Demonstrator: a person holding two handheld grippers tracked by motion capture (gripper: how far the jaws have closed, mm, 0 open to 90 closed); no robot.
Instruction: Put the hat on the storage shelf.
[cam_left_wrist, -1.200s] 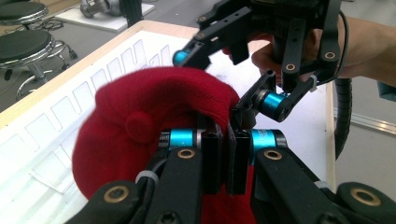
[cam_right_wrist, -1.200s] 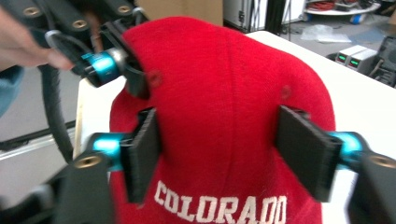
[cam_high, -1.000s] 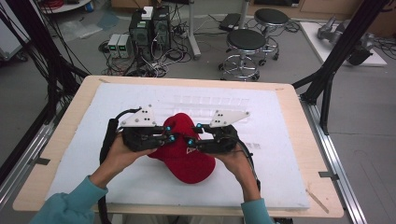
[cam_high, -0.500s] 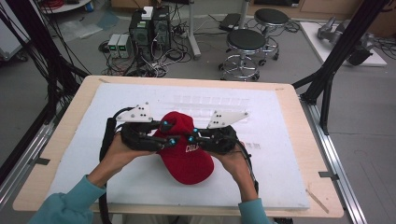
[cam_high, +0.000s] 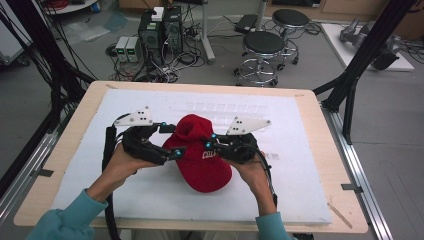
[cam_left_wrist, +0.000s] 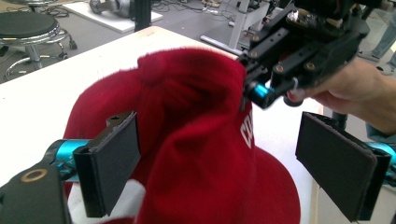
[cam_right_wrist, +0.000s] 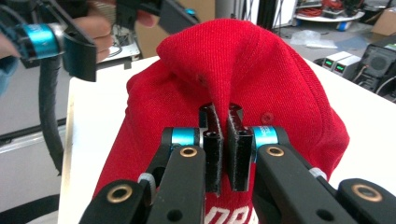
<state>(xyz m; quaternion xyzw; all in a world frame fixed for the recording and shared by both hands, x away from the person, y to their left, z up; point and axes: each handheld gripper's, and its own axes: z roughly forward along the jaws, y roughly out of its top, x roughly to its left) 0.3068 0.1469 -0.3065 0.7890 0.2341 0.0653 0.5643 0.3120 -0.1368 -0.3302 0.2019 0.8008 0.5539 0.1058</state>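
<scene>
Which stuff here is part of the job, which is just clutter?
In play:
red cap
right gripper, shut on a fold of the cap
left gripper, open around the cap
white mat under it

Lying about:
stools
computers on the floor
small grey boxes

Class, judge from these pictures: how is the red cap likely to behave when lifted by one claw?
Probably floppy: the red cap puckers into a fold where the right claw pinches it. Likely light, since that small pinch holds the crown up. It seems unlikely to slip, being fuzzy knit-like cloth.
</scene>
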